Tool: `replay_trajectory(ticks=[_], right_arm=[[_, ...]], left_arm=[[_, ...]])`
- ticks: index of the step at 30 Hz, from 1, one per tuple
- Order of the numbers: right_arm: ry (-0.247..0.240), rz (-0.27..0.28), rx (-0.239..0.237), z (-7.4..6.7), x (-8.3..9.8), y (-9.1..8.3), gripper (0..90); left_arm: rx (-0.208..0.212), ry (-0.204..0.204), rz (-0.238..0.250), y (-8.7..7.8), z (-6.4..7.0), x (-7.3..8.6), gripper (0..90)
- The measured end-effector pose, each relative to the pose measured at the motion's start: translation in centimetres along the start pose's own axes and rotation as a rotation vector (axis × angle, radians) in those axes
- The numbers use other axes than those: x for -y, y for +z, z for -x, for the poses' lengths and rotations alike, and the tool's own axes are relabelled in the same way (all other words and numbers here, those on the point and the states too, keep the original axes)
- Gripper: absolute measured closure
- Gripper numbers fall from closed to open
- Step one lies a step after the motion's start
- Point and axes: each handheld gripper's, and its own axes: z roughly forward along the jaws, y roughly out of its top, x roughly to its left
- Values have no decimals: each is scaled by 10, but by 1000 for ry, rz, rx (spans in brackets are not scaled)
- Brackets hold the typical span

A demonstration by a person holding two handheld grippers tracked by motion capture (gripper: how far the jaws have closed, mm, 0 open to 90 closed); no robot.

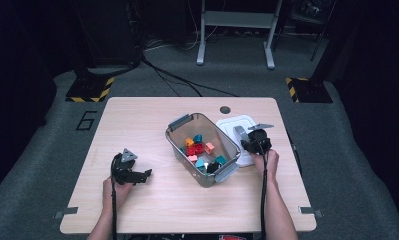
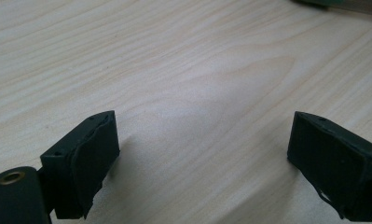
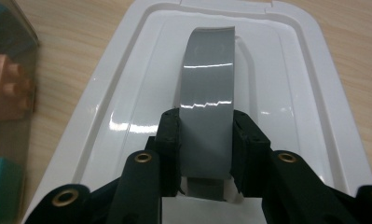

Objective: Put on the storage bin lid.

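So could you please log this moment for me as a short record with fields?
surface: wooden table
container: clear bin, open, grey latches, holding coloured toy bricks
lid: white lid flat on the table, right of the bin
right gripper: shut on the lid's grey handle
left gripper: open, low over bare table, holding nothing

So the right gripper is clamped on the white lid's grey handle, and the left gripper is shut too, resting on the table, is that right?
Not quite. The right gripper is indeed clamped on the grey handle of the white lid, but the left gripper is open: the left gripper view shows its jaws standing wide apart over bare table.
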Motion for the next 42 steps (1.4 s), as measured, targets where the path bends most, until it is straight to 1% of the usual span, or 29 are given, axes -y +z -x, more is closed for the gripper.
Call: replay_trajectory(ticks=[1,2,4,5,6,7,8,11,13,14,15,16,18,19,20,21,22,23,24,25,26,27,28,29,30,31,36,39,42], right_arm=[[-13,-7,8,2,3,-4,677],[-13,-7,8,2,3,-4,677],[-16,-10,10,4,9,-9,677],[-11,-11,10,7,17,-15,676],[-11,-11,10,7,17,-15,676],[-1,-14,11,7,25,-22,676],[-1,-14,11,7,25,-22,676],[0,-12,16,10,38,-32,676],[8,-32,28,10,48,-38,670],[8,-32,28,10,48,-38,670],[10,-46,12,11,50,-39,665],[17,-58,7,12,51,-40,612],[12,-59,8,13,50,-41,555],[14,-70,5,13,44,-40,507],[14,-70,5,13,44,-40,507],[18,-79,16,12,40,-39,499],[9,-74,22,12,35,-37,490],[5,-84,44,11,27,-34,493],[5,-84,44,11,27,-34,493],[6,-98,59,9,18,-30,514],[6,-98,59,9,18,-30,514],[-3,-102,70,9,16,-28,540],[-13,-109,82,9,12,-25,585],[-32,-118,83,7,8,-22,653],[-32,-118,83,7,8,-22,653],[-31,-120,99,6,7,-21,669],[-19,-116,108,8,7,-21,674],[-10,-112,107,9,6,-25,674],[-22,-104,108,10,4,-32,675]], left_arm=[[1,7,-5,0,0,0,88],[1,7,-5,0,0,0,88],[0,2,-1,0,0,0,88],[1,6,-5,0,0,0,88],[1,6,-5,0,0,0,88],[1,6,-5,0,0,0,88],[1,6,-4,0,0,0,88],[1,6,-4,0,0,0,88],[1,6,-5,0,0,0,88],[1,6,-5,0,0,0,88],[0,5,-4,0,0,0,88],[1,6,-4,0,0,0,88],[0,3,-2,0,0,0,88],[0,-1,2,0,0,0,89],[0,-1,2,0,0,0,89],[0,-1,1,0,0,0,89],[0,-1,1,0,0,0,88],[0,-1,1,0,0,0,89],[-1,-1,0,0,0,0,89],[-1,-1,1,0,0,0,90],[-1,-1,1,0,0,0,90],[-2,-1,1,0,0,0,90],[-1,-2,1,0,0,0,90],[-1,-2,1,0,0,0,90],[-1,-2,1,0,0,0,91],[-1,-1,0,0,0,0,91],[2,-1,2,0,0,0,94],[3,0,2,0,0,0,95],[2,2,2,0,0,0,96]])
